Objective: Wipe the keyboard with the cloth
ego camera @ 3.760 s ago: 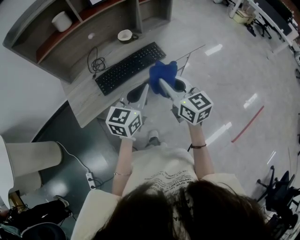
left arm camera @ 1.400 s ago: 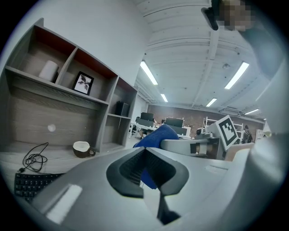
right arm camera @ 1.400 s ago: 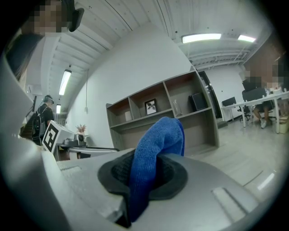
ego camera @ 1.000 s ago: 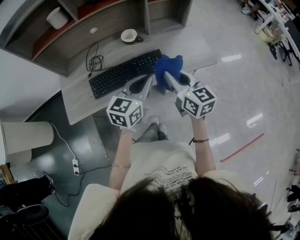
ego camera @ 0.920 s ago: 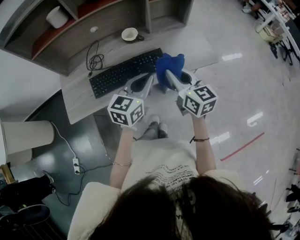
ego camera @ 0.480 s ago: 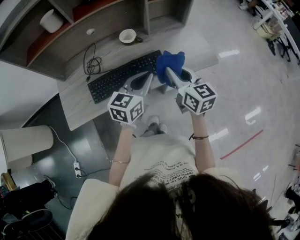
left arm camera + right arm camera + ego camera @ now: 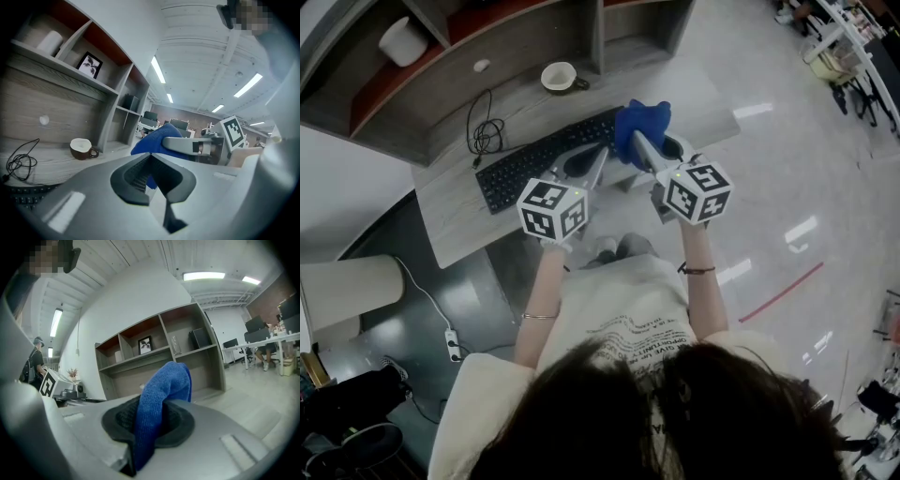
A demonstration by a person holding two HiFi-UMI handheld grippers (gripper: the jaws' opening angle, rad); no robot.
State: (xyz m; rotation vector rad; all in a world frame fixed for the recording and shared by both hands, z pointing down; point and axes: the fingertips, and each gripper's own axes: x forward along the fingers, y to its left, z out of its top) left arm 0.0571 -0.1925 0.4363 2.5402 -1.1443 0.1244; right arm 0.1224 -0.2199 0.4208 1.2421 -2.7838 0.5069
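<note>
– Wood-grain desk (image 7: 459,202), black keyboard (image 7: 534,161): wipe status?
– Not begun, by my reading; the whole wipe is left to do. Blue cloth (image 7: 643,125) is clamped in my right gripper (image 7: 639,148), held over the keyboard's right end; contact cannot be confirmed. My left gripper (image 7: 594,157), jaws together and empty, sits just left of the cloth.
</note>
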